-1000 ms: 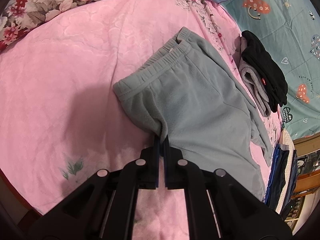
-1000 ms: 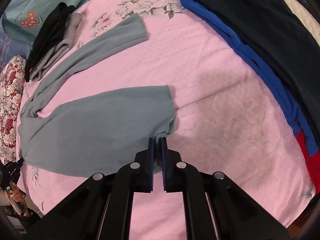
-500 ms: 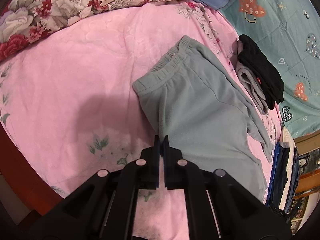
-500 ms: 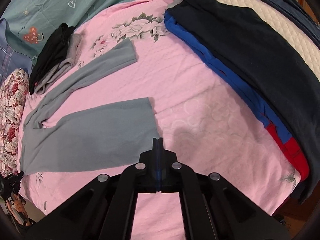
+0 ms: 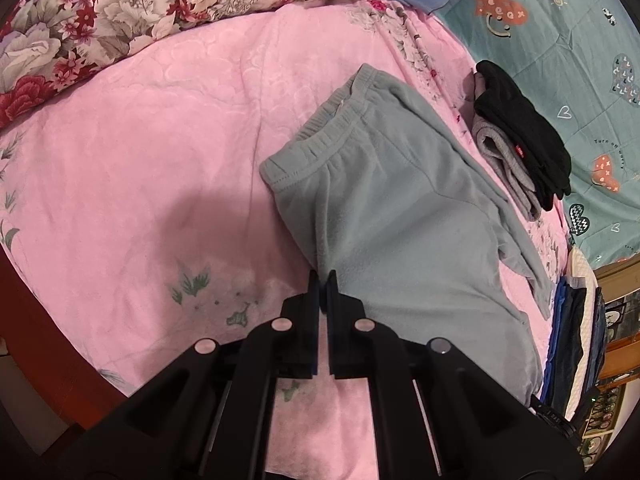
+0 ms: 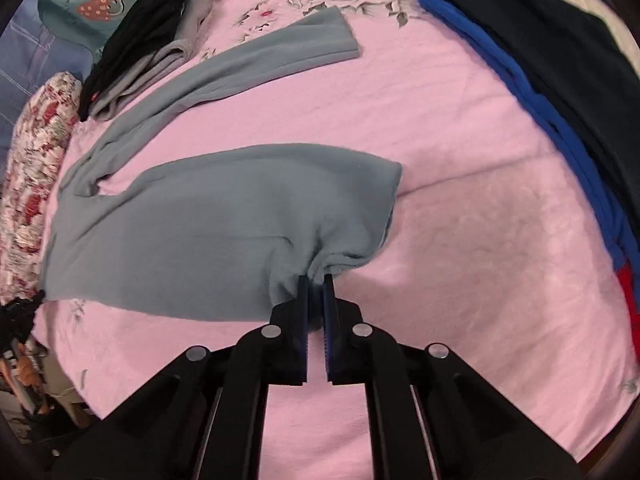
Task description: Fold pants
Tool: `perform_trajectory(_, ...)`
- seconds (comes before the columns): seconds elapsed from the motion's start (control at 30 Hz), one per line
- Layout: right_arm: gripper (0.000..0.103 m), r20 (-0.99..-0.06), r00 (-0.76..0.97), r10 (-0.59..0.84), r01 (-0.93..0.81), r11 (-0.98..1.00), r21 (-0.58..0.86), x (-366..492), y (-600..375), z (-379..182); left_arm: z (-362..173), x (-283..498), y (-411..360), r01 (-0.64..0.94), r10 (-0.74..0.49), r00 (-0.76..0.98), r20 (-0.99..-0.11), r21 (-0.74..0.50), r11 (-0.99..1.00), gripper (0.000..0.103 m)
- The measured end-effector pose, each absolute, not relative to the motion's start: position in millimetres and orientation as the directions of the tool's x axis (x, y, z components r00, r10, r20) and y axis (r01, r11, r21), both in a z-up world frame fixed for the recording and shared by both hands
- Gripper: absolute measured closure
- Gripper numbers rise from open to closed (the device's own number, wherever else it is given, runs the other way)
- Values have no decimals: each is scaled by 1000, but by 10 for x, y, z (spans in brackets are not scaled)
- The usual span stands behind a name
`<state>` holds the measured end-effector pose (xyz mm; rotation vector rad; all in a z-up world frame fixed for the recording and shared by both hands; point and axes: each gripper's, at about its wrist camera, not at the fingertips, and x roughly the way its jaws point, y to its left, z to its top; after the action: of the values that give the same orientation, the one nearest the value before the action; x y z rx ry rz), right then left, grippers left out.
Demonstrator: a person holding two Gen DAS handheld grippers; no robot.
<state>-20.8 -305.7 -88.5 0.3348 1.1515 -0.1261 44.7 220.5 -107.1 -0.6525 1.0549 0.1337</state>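
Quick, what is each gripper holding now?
Left gripper: shut, nothing visibly held.
Right gripper: shut on the grey-blue fleece pants, near leg's cuff.

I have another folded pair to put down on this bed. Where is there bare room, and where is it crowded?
Free: the pink blanket between the floral pillow and the grey pants waistband; also the patch between the pant-leg cuffs and the blue and dark clothes. Crowded: the far edge by the black and grey folded pile.
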Motion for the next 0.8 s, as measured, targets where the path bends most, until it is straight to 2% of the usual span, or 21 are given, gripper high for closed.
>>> perform_trajectory(0.23, 97, -876, 481, 11, 342, 918, 199, -354, -3401, -549, -1010, 407, 2219, -391, -214, 516, -830, -450, 803, 100)
perform_trajectory(0.5, 95, -928, 372, 25, 354, 920, 167, -427, -3347, -944, -1133, 410, 2197, -387, -222, 458, -861, -417, 822, 100)
perform_trajectory(0.57, 87, -933, 361, 15, 361, 920, 154, -427, -3356, -946, -1140, 413, 2211, -383, -235, 450, -862, -424, 821, 89)
perform_trajectory(0.6, 62, -940, 340, -29, 380, 918, 109, -409, -3367, -896, -1093, 395, 2226, -386, -227, 450, -864, -417, 823, 83)
perform_trajectory(0.63, 54, -936, 345, -68, 389, 918, 77, -398, -3375, -813, -1033, 373, 2237, -386, -212, 460, -862, -409, 827, 70)
perform_trajectory(0.67, 54, -921, 377, -96, 382, 922, 60, -376, -3364, -666, -911, 347, 2265, -381, -181, 483, -857, -392, 837, 61)
perform_trajectory(0.7, 52, -910, 402, -96, 368, 928, 64, -352, -3356, -560, -804, 332, 2285, -374, -156, 505, -849, -377, 847, 56)
perform_trajectory(0.77, 44, -882, 467, -63, 334, 936, 109, -240, -3329, -338, -575, 376, 2306, -347, -114, 546, -830, -347, 871, 36)
perform_trajectory(0.8, 37, -867, 498, -33, 313, 939, 144, -141, -3318, -258, -463, 454, 2308, -325, -105, 564, -819, -337, 884, 35)
